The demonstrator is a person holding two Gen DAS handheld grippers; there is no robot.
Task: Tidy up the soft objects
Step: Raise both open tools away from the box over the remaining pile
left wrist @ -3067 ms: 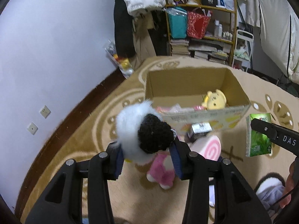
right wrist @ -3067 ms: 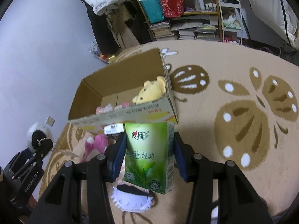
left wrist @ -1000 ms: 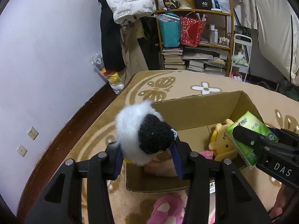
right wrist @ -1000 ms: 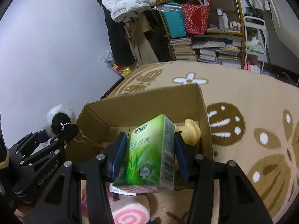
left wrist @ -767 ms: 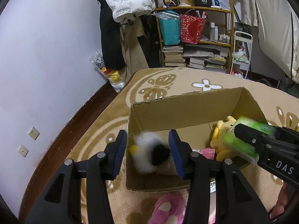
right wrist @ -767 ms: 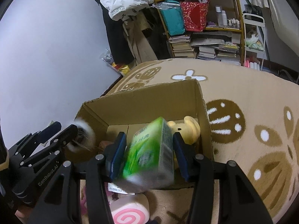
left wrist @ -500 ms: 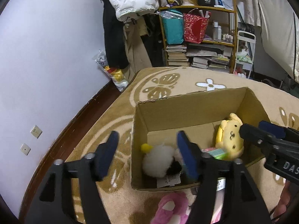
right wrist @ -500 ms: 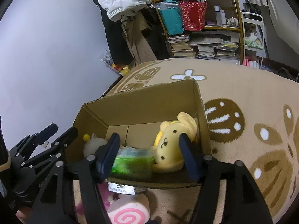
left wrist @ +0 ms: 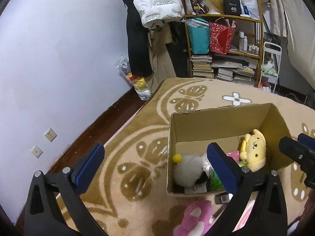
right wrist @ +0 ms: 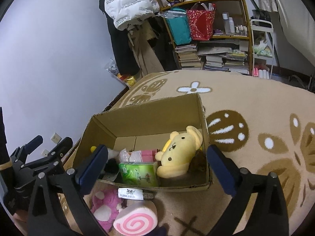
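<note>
Left claw [left wrist: 153, 157]: jaws wide, empty, above box [left wrist: 216, 122]. Right claw [right wrist: 157, 158]: wide, empty, likewise. Box holds fluffy toy [left wrist: 186, 172], tissue pack [right wrist: 138, 174], yellow plush [right wrist: 180, 152]. Pink plush [right wrist: 106, 204] and swirl cushion [right wrist: 135, 221] lie outside, likely unsorted.

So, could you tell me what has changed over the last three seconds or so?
Both grippers let go: the left gripper dropped the white pompom toy and the right gripper the green tissue pack into the cardboard box. The yellow plush stayed inside, the pink plush outside.
</note>
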